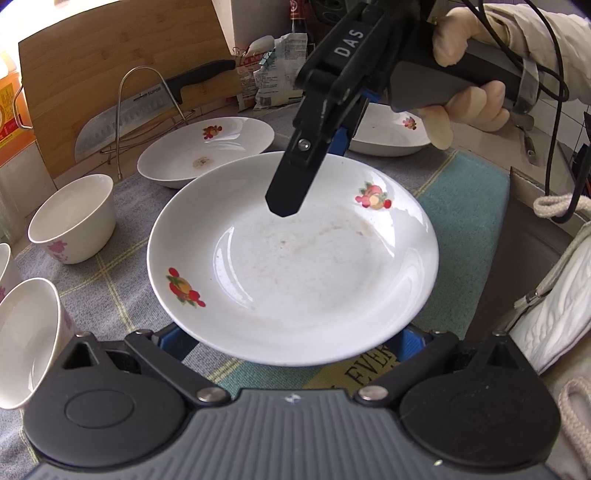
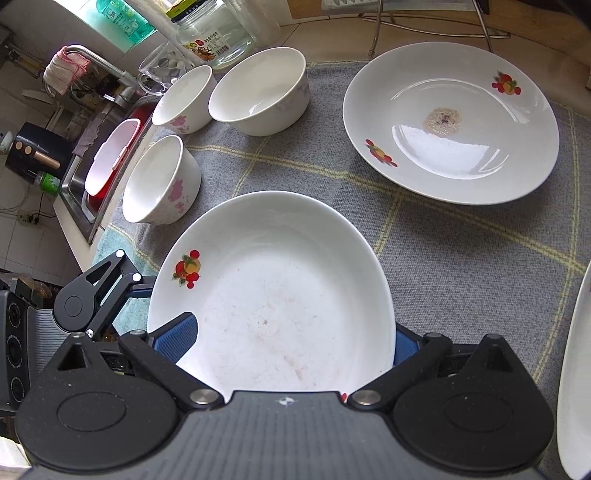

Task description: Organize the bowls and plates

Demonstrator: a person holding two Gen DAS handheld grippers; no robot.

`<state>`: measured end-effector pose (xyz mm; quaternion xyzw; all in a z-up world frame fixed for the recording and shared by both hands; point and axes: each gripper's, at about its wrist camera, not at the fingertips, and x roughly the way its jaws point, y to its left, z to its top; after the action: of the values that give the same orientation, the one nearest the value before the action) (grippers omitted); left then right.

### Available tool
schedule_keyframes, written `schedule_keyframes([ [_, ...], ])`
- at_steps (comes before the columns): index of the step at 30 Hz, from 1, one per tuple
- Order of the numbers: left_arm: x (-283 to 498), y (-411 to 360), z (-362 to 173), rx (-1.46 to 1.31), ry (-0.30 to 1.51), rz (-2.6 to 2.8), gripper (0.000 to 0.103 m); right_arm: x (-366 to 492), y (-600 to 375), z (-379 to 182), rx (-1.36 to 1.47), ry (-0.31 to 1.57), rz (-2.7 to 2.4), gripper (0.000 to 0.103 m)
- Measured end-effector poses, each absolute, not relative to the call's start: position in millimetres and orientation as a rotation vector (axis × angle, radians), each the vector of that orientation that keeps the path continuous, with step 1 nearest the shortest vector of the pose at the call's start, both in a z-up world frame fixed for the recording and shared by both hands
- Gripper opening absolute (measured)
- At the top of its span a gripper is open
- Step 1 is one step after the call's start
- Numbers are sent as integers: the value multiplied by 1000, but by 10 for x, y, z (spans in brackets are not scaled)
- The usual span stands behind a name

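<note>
Three plates: none stacked; one held plate [image 1: 291, 258] is lifted off the surface [image 2: 461, 258], a stained plate [image 2: 450, 122] lies ahead and to the right of the right gripper [image 2: 295, 339], and a third plate [image 1: 388, 136] sits beyond that gripper as the left wrist view shows it.
Three bowls: all separate, ahead and to the left of the right gripper; nearest bowl [image 2: 162, 181], middle bowl [image 2: 184, 98], far bowl [image 2: 258, 90].
Right gripper state: jaws set narrow, clamping the near rim of the held plate, one finger above and one below.
Left gripper state: the left gripper [image 1: 291, 343] has its blue pads on either side of the plate's near rim; contact cannot be confirmed (the rim hides the pads).
Progress: early, as judged; all stacking of plates and nesting of bowls is left.
Left wrist view only: gloved hand [image 1: 461, 85] on the right gripper's handle, cleaver [image 1: 122, 122], cutting board [image 1: 110, 48].
Right wrist view only: sink [image 2: 96, 173], glass jar [image 2: 214, 33], and the stain on the stained plate in detail.
</note>
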<state>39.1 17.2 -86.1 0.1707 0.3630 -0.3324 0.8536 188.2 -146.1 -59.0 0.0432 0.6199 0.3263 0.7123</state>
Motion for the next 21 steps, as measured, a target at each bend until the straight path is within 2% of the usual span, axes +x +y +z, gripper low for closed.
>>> schedule_keyframes([
  [21,557,-565,-712,413,728,-767,102,1850,-2249,-384,134,1309,665,103],
])
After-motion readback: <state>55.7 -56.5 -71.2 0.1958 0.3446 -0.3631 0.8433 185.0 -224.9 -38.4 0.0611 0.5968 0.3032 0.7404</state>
